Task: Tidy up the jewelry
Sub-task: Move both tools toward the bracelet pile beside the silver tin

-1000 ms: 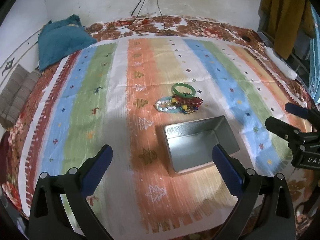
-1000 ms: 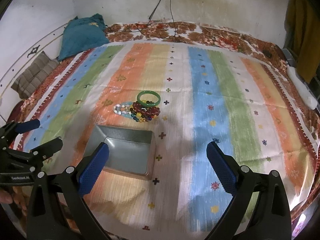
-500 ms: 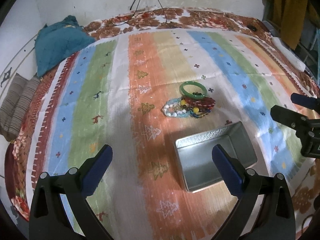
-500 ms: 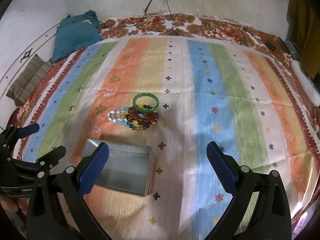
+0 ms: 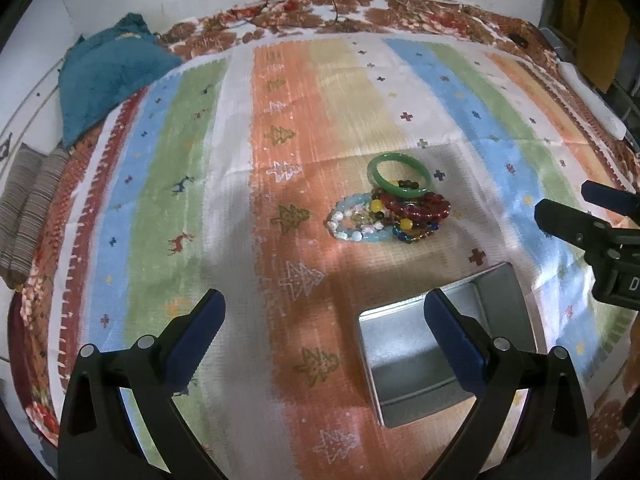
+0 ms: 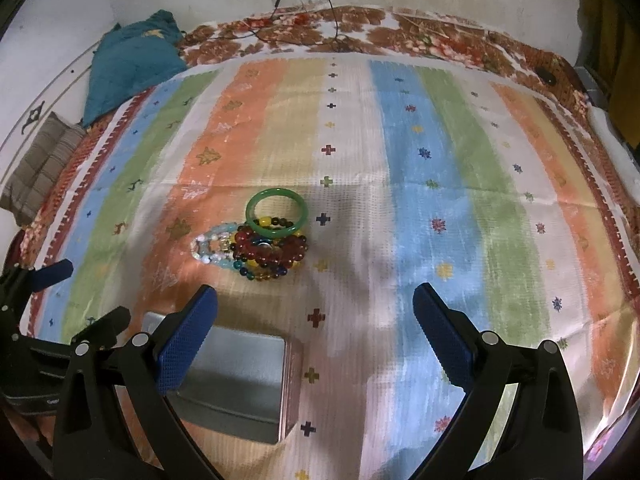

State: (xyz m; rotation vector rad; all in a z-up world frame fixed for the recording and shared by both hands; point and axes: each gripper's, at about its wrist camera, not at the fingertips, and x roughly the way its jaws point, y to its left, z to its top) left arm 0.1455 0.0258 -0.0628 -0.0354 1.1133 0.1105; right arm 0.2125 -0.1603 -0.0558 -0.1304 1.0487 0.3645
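Striped bedspread (image 6: 440,208); green bangle (image 6: 276,211) rigid, slick, probably brittle — grip across rim. Left claw (image 5: 324,320), right claw (image 6: 316,312) wide open, empty.

- We hold our left black two-finger gripper with blue pads (image 5: 322,320) spread wide (nothing between its fingers).
- Our right black blue-padded gripper (image 6: 314,320) gapes equally wide.

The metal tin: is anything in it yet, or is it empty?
Empty as far as visible. The metal tin shows only bare floor, partly hidden by a finger; the bracelets lie piled on the striped cloth beyond it.
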